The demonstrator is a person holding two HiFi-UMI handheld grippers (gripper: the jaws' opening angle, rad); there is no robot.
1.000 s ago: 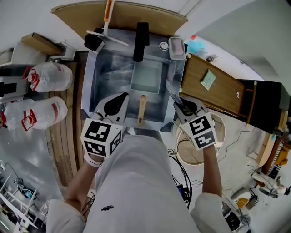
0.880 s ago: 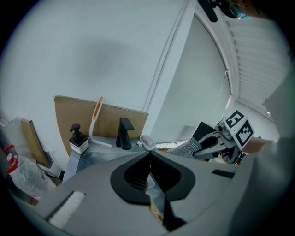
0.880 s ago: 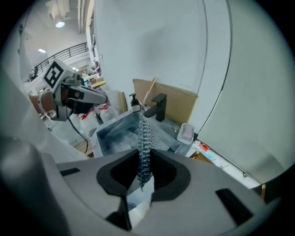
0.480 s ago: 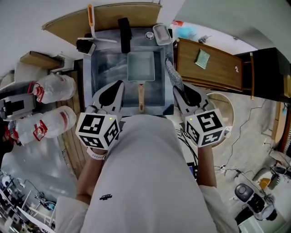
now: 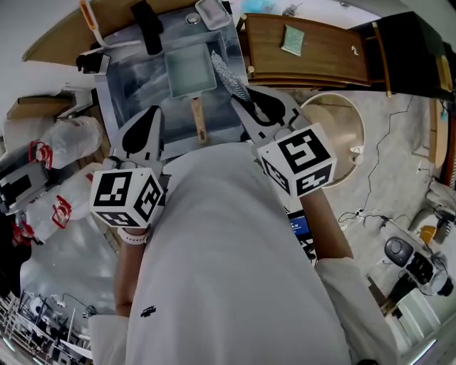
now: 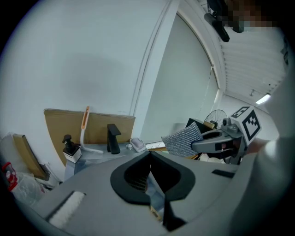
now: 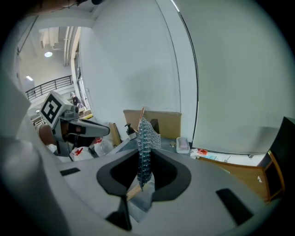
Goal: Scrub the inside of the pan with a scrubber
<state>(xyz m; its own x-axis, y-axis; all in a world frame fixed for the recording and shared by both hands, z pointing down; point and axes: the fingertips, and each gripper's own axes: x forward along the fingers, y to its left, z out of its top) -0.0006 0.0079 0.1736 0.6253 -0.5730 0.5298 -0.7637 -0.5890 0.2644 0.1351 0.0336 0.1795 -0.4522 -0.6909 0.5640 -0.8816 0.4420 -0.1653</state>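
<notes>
A rectangular pan (image 5: 189, 71) with a wooden handle (image 5: 199, 120) lies in the steel sink (image 5: 125, 82), handle pointing toward me. My right gripper (image 5: 239, 94) is shut on a silver mesh scrubber (image 5: 226, 74), held over the sink's right rim beside the pan. In the right gripper view the scrubber (image 7: 144, 147) stands upright between the jaws. My left gripper (image 5: 151, 112) hovers at the sink's near left, jaws shut with nothing in them (image 6: 150, 159). The left gripper view shows the scrubber (image 6: 182, 139) off to the right, raised in the air.
A black faucet (image 5: 149, 25), soap dispenser (image 5: 89, 63), orange-handled brush (image 5: 89, 14) and soap dish (image 5: 214, 13) line the sink's far side. A wooden counter (image 5: 320, 57) with a green sponge (image 5: 291, 39) lies right. A round bucket (image 5: 335, 132) and plastic bags (image 5: 68, 142) sit on the floor.
The head view has swung, so the sink now sits at the upper left. Both grippers have lifted and tilted left. The right one still holds the scrubber.
</notes>
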